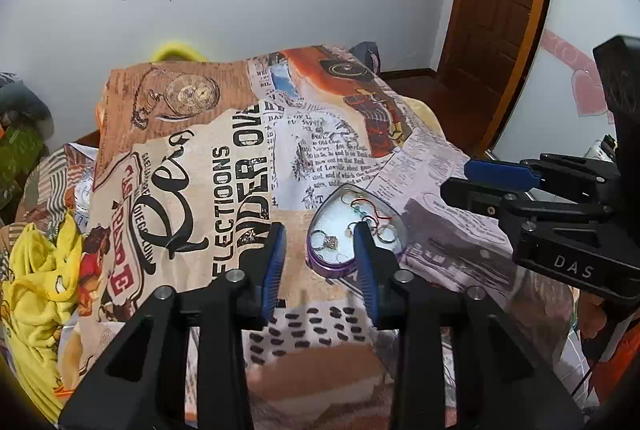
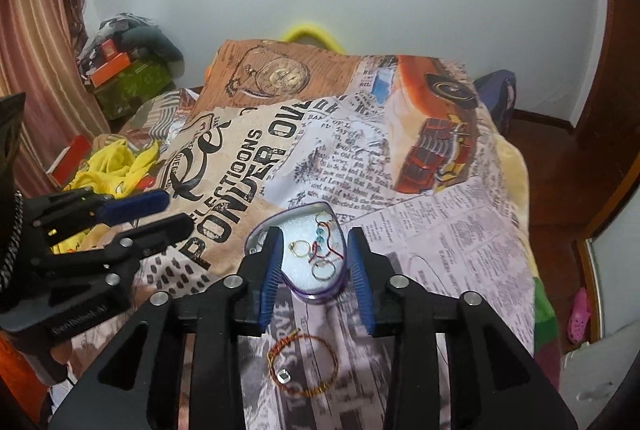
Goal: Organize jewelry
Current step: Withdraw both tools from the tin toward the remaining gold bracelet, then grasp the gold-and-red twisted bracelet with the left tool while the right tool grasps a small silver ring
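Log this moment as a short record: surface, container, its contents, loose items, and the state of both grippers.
surface: printed blanket spread over a bed
container: heart-shaped tin, purple side, no lid on it
contents: several rings and a red cord on white padding
loose item: bracelet lying on the blanket, nearer the camera than the tin
left gripper: open, nothing between the fingers, beside the tin
right gripper: open, above the tin, holding nothing
clutter: yellow cloth at the bed's left edge
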The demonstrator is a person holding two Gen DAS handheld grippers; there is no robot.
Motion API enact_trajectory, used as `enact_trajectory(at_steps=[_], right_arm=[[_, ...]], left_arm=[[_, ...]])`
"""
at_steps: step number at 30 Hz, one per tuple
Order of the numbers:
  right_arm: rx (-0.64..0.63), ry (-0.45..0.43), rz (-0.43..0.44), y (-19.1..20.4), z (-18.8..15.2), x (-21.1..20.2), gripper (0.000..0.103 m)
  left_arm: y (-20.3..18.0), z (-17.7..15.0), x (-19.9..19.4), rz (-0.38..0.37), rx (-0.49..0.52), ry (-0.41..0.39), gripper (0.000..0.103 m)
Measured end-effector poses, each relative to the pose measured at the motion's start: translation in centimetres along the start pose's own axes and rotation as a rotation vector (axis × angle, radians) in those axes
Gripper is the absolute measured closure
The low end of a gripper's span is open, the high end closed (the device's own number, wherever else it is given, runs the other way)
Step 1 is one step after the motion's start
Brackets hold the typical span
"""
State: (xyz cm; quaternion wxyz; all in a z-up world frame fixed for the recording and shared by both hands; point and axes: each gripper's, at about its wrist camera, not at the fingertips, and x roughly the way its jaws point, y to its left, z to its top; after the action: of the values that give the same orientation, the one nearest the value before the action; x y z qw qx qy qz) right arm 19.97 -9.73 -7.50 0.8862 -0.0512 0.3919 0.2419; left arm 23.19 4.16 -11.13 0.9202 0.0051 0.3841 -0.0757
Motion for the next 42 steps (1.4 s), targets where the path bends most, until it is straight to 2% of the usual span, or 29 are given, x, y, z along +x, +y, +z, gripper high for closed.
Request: enact_trajectory(at_steps=[2,13,28,30,32,35,39,42], right_arm=[[-0.001,-0.001,-0.013,0.0,-0.5,-0.6,0.072],[-0.018,0.023,-0.071,-0.4,-3.7,-1.9,0.072],[0.001,0.137,-0.113,-2.3,-9.1,0.0,0.072],[0.005,0.146,-0.117,-2.6,-9.6,0.1,0.072],[0.01,0.15,-0.117,-2.9,-10.0,-0.1,0.072],[0.023,0.152,-0.109,-3.3,-10.2,-0.1,0.072],[0.038,0.156,-0.1,-3.5,-10.4,0.0,0.072],[0.051,0.163,-0.083,-3.3,-10.8,0.1,0.072]], left_arm=[[-0.3,-0.3,-0.7,0.003,0.005,-0.009,0.061],[-1.9,-2.6,-1.0,-0.03,0.002,0.045,0.06],[-4.8,-5.7,5.4,-0.084,0.019,0.213,0.061],[-5.2,-5.9,6.4,-0.1,0.018,0.232,0.063],[-5.6,-6.1,7.2,-0.107,0.027,0.254,0.073],[-6.1,-6.5,8.5,-0.119,0.038,0.291,0.079],[-6.7,-6.7,9.0,-0.104,0.064,0.286,0.08],[-7.0,-6.7,9.1,-0.114,0.076,0.287,0.095]])
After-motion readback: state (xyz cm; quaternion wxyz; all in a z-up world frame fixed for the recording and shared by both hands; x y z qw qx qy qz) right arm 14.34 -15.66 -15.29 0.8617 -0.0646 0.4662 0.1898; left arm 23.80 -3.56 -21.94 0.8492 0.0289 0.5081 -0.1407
